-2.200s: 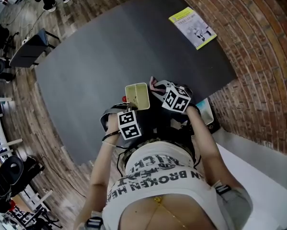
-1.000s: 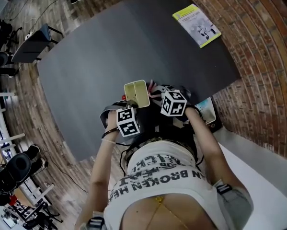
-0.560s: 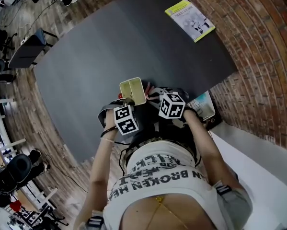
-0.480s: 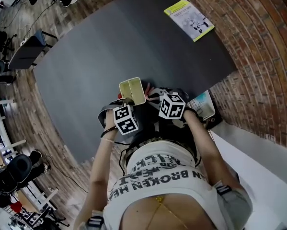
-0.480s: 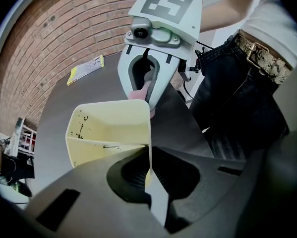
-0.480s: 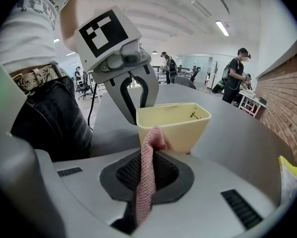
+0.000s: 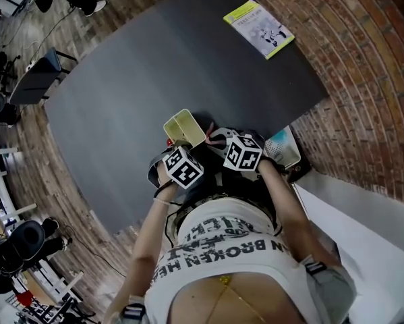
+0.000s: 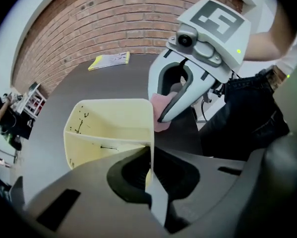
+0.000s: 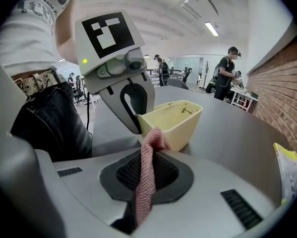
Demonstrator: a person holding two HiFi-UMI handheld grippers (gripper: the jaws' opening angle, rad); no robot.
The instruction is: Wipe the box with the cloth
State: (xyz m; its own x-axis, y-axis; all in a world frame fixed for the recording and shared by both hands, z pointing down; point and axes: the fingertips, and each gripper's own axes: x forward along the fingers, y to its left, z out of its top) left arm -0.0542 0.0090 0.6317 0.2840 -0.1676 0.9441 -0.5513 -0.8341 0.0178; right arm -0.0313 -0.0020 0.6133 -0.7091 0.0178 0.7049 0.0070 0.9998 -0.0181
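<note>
A pale yellow open-top box (image 7: 184,127) is held just above the dark table (image 7: 154,66), close to the person's body. My left gripper (image 7: 177,144) is shut on the box's near wall; in the left gripper view the wall (image 8: 149,148) runs between the jaws. My right gripper (image 7: 216,139) is shut on a pink cloth (image 9: 147,177) whose folded tip touches the box's (image 9: 170,120) side wall. Seen from the left gripper view, the cloth (image 8: 160,114) pokes out below the right gripper (image 8: 180,100) beside the box (image 8: 108,128). The left gripper (image 9: 133,115) shows in the right gripper view.
A yellow-edged booklet (image 7: 258,28) lies at the table's far right corner. A small light-blue device (image 7: 282,148) sits at the table's right edge by the brick surface (image 7: 363,79). Chairs and people stand beyond the table (image 9: 227,78).
The box and both grippers have shifted slightly left and nearer the body in the head view. The left gripper's marker cube has turned. Both grips are unchanged.
</note>
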